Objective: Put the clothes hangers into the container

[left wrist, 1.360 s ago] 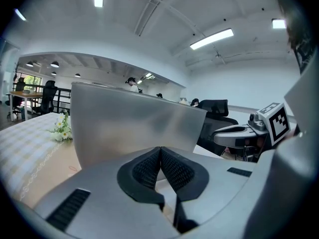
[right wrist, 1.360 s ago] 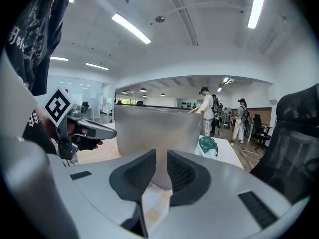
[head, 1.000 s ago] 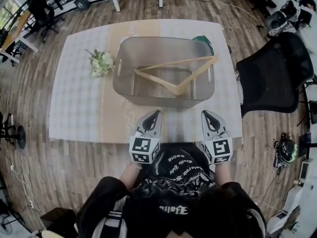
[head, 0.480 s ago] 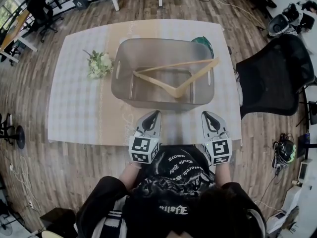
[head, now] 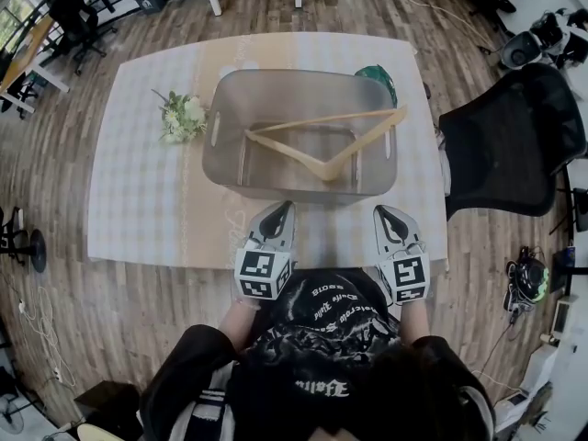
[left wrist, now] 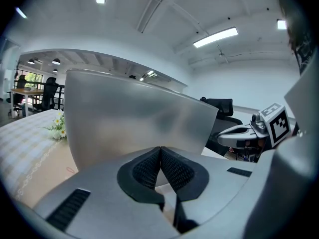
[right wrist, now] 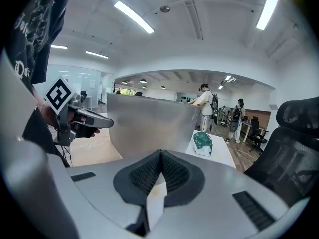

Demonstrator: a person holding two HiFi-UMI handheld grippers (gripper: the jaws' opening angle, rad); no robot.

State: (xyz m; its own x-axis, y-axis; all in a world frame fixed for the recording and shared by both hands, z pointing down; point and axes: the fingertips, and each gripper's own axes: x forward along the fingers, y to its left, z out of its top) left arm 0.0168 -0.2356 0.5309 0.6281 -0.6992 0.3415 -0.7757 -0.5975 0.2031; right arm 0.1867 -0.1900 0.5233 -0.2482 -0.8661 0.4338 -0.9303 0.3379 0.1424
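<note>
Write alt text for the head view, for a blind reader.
A translucent grey container sits on a table with a wooden hanger inside, one end propped on its right rim. The left hand-held gripper and right hand-held gripper are shut and empty at the table's near edge; flowers lie left of the container.

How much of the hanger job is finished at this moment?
Done: a pale wooden hanger lies inside the translucent grey plastic container. In hand: nothing; left gripper and right gripper are shut and empty. Left: no other hanger shows on the table.
</note>
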